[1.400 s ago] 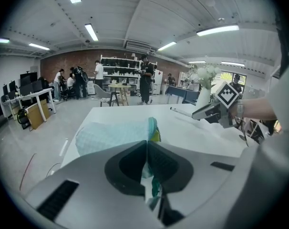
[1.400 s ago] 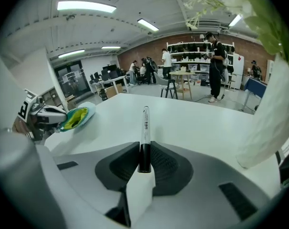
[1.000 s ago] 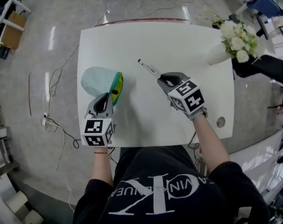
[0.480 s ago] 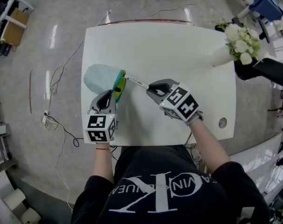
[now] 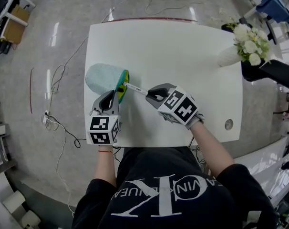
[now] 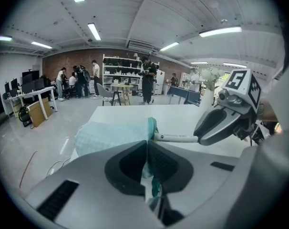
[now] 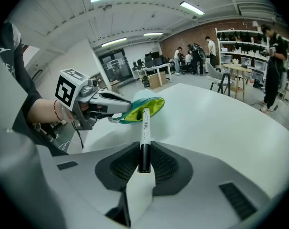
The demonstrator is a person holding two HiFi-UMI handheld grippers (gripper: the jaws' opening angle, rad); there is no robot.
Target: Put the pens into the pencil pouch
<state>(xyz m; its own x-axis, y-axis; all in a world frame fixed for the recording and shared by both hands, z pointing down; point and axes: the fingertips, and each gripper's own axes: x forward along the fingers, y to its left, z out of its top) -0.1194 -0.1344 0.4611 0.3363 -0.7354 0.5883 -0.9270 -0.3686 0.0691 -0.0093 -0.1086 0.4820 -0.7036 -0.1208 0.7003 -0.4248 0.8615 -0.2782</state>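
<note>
1. The pencil pouch (image 5: pixel 102 78) lies near the left edge of the white tabletop (image 5: pixel 182 46), about midway along that edge. We see a soft, rounded bag of pale teal fabric with a fine quilted weave. Its mouth gapes to show a glossy yellow-green lining.
2. The left gripper (image 5: pixel 109 98) is grey moulded plastic with dark ribbed pads. Its jaws are pressed together on the teal zip edge at the pouch's mouth.
3. The right gripper (image 5: pixel 150 95) clamps the pen (image 5: pixel 136 88), a slim round stick with a white barrel and a black end. The ribbed pads close on the black end, and the barrel juts straight out towards the pouch.
4. The pen's free end reaches the pouch's mouth and lies over the yellow-green lining.
5. The tabletop is smooth and glossy, with rounded corners. A bouquet (image 5: pixel 249 42) of white flowers stands at its far right corner.
6. We cannot tell whether the pen's tip touches the lining or how far in it goes.
7. The print on the barrel is too small to read.
8. The left pads cover the strip of fabric that they pinch, and in the left gripper view the jaws hide the pouch's nearer part.
9. A small dark shape (image 5: pixel 119 86) sits in the lining; we cannot make out what it is.
</note>
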